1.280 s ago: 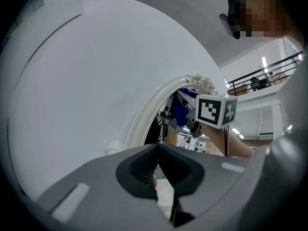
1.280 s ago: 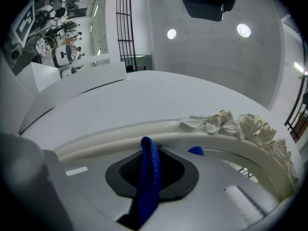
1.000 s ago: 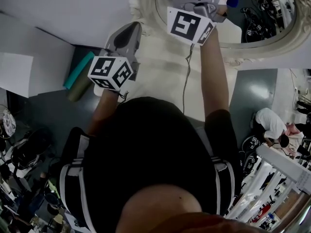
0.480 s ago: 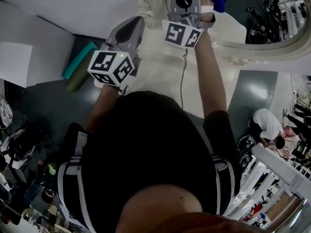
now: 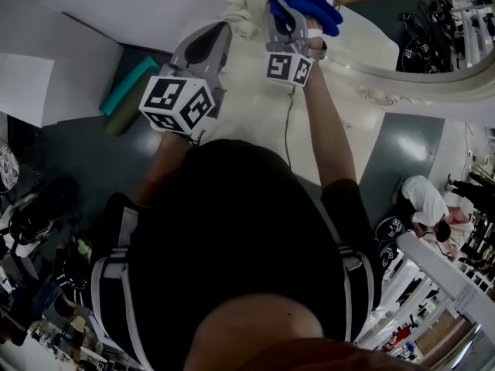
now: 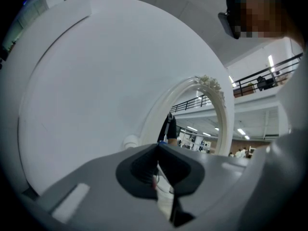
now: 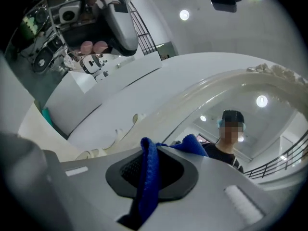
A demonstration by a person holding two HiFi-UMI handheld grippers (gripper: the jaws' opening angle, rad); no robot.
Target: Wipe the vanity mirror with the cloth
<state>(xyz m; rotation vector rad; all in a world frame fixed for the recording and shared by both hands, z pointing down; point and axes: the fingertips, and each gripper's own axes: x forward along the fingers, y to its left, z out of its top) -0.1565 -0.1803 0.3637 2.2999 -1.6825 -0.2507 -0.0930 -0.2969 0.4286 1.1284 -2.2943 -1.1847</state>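
The vanity mirror (image 5: 433,22) has an ornate cream frame (image 5: 387,72) and stands on a cream vanity top (image 5: 255,91). My right gripper (image 5: 292,10) is at the mirror's lower left edge, shut on a blue cloth (image 5: 309,2) that bunches past its tips against the frame. In the right gripper view the blue cloth (image 7: 147,177) runs between the closed jaws of the right gripper (image 7: 149,146), with the frame (image 7: 216,88) and glass (image 7: 262,129) just ahead. My left gripper (image 5: 207,45) hovers over the vanity top left of the mirror. The left gripper (image 6: 159,148) is shut and holds nothing.
A teal roll (image 5: 128,87) and an olive roll (image 5: 124,118) lie on the dark floor at the left. A thin cable (image 5: 286,126) runs down the vanity top. A white wall panel (image 5: 93,6) is at the upper left. A crouching person (image 5: 425,203) and a white railing (image 5: 456,284) are at the right.
My right gripper has moved left and down along the mirror's edge with the cloth, and more of the blue cloth now shows. The left gripper has barely shifted.
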